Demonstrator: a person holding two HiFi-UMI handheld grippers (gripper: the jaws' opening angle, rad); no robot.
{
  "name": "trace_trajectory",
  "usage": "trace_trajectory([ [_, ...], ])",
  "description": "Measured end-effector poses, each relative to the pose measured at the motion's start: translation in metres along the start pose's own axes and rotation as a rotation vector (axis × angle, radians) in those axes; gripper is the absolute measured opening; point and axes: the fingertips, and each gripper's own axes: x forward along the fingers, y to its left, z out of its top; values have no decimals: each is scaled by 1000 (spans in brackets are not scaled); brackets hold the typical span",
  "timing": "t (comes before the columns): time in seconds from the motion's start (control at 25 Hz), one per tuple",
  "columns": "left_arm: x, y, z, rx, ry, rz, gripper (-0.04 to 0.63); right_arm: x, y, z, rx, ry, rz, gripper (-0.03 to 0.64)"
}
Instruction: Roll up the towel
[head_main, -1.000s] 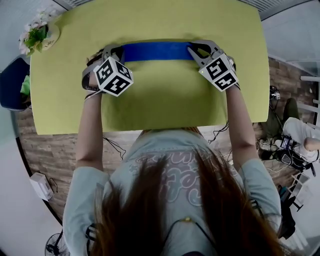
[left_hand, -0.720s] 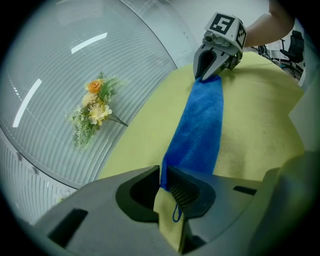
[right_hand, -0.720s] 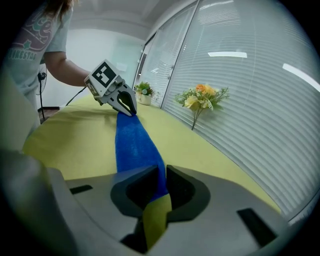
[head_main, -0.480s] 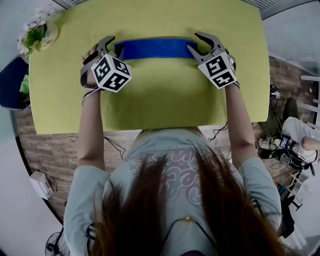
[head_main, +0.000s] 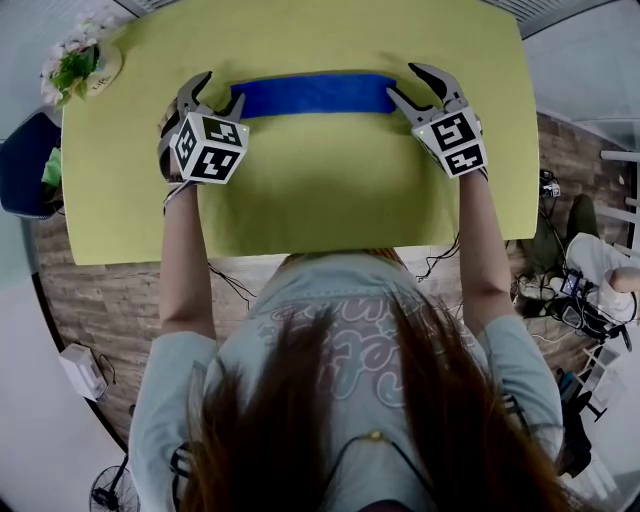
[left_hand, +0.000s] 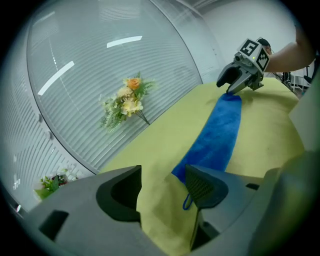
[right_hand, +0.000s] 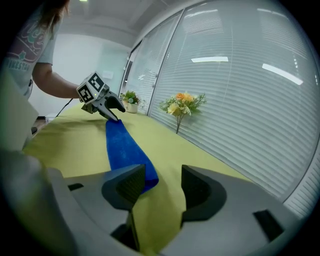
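Left gripper (head_main: 220, 88) jaws are seen spread apart. They have just been opened, and nothing is pinched by them. The blue towel (head_main: 315, 95) is laid as a long narrow strip from left to right on the far half of the yellow-green table (head_main: 330, 200), between the two grippers. Its left end is found just beside one jaw tip, and a small blue loop (left_hand: 187, 202) is seen between those jaws. The right gripper (head_main: 405, 80) is also seen with its jaws apart, just opened. The towel's right end is laid beside one jaw and is not squeezed. Flowers (head_main: 70, 70) are set at the far left corner.
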Motion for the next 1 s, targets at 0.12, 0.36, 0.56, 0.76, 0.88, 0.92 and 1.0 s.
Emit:
trace_trajectory([
  [0.12, -7, 4, -1, -23, -13, 24, 242, -8, 0, 6, 28, -32, -27, 215],
  [0.36, -33, 14, 7, -119, -105, 107, 242, -32, 6, 39, 78, -146, -88, 215],
  [0.56, -59, 9, 21, -176, -202, 137, 242, -52, 18, 65, 117, -236, -108, 215],
  [0.76, -91, 0, 42, -235, -308, 113, 242, -70, 34, 87, 147, -300, -124, 215],
  [0.88, -110, -2, 52, -259, -355, 104, 242, -76, 46, 94, 144, -305, -131, 215],
  [0.92, -117, -2, 55, -268, -372, 102, 242, -79, 50, 97, 150, -312, -134, 215],
  [1.0, -130, -3, 61, -288, -412, 96, 242, -86, 55, 103, 158, -328, -144, 215],
])
